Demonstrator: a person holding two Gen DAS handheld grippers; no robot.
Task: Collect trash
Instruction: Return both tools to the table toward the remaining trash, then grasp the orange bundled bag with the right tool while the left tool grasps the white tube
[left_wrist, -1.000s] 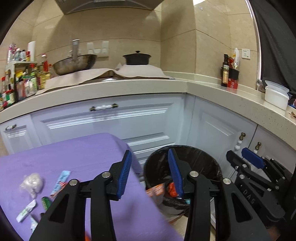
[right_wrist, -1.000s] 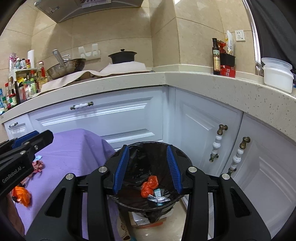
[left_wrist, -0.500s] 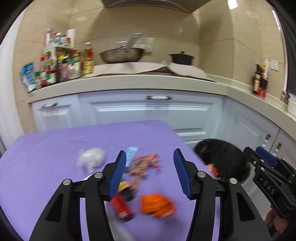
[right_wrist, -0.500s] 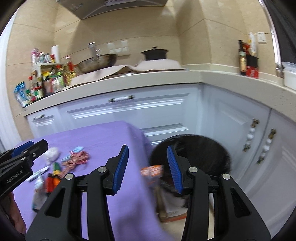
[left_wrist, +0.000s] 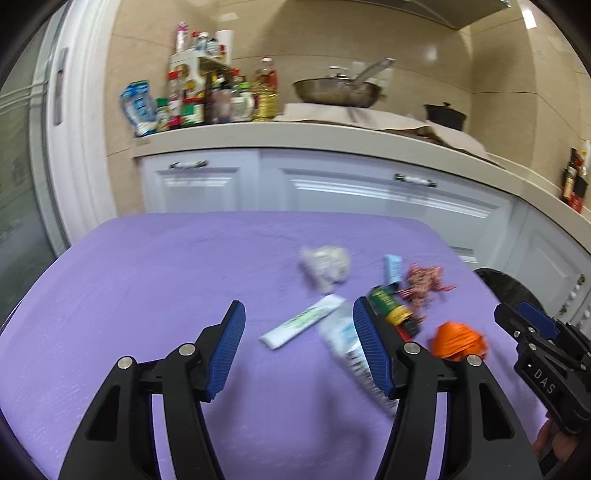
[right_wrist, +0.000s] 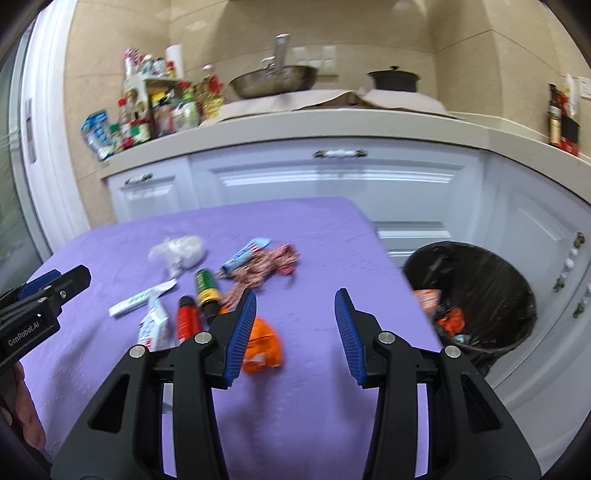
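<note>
The purple cloth-covered surface, matte and faintly ribbed, fills the lower half of both views, where a second ago the round trash bin with its glossy, crinkled black liner sat straight ahead; the bin now stands off the surface's right edge, with orange and silver scraps inside. The litter lies in a loose cluster on the cloth: a crumpled clear plastic wad, a flat white tube with green print, a blurred white-and-blue packet (possibly a squeezed tube), a tangle of red-and-white wrapper, a slim light-blue sachet, a crushed orange wrapper, a green-and-yellow cylinder and a small red cylinder. The left gripper tilts down over the white tube, its blue ribbed fingers having just spread wider, parted and empty. The right gripper angles down over bare cloth just right of the orange wrapper, its fingers moderately apart and gripping nothing.
</note>
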